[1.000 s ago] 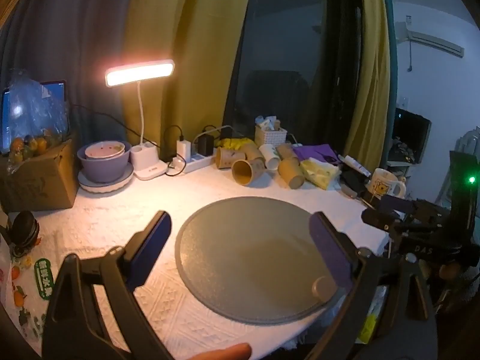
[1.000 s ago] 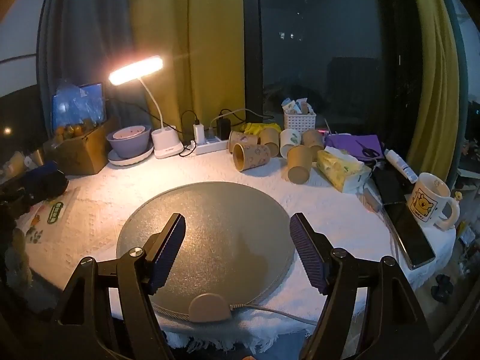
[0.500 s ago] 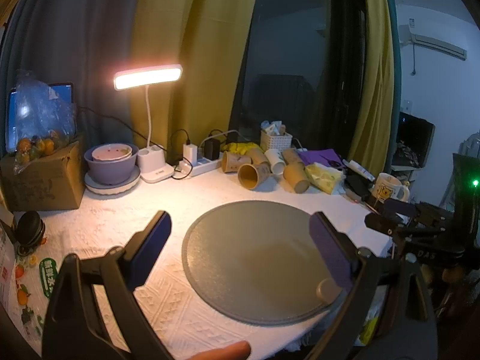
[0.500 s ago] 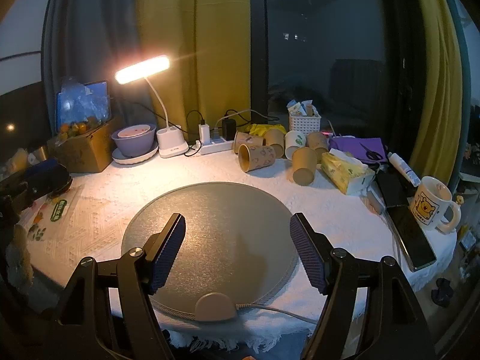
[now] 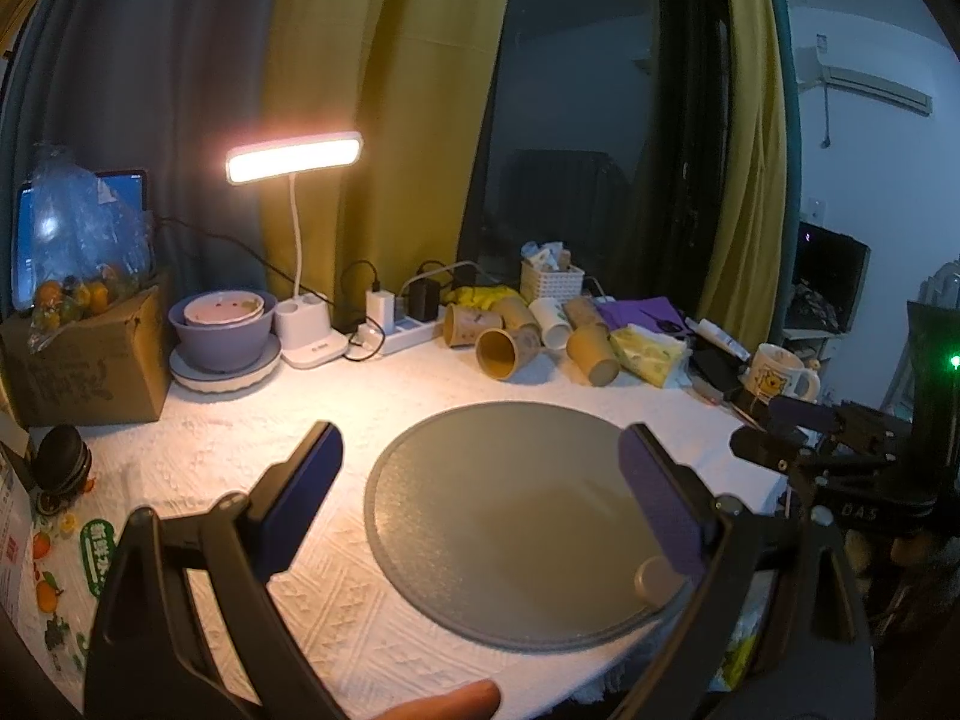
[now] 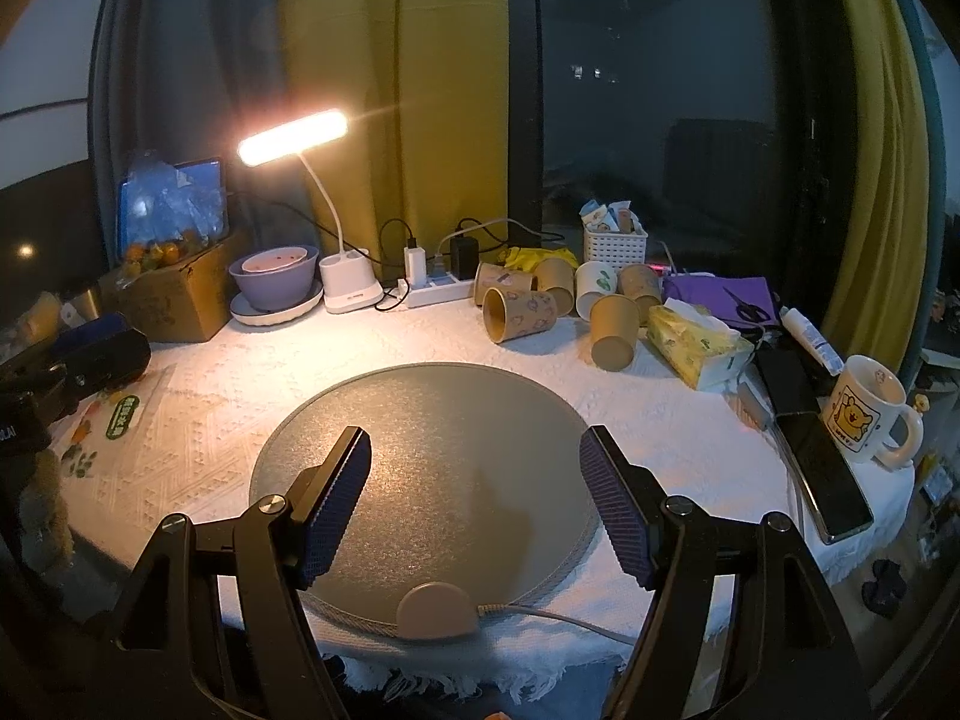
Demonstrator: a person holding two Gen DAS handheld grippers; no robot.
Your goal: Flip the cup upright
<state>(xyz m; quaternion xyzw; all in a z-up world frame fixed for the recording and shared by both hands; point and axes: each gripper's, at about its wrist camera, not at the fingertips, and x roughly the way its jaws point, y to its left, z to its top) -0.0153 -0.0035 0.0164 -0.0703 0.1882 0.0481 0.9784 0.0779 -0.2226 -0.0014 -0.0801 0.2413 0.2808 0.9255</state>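
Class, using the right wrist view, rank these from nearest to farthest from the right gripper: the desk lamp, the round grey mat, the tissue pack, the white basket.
1. Round grey mat, directly under the right gripper.
2. Tissue pack, ahead to the right.
3. White basket, at the back by the window; the desk lamp, back left, is too close to call against it.

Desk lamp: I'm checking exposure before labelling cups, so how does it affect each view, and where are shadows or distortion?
Left wrist view: the desk lamp blooms white, lighting the cups warmly; curtains bow at the edges. Right wrist view: the lamp flares with streaks, the right tool casts a shadow on the grey mat, and the room behind is dim.
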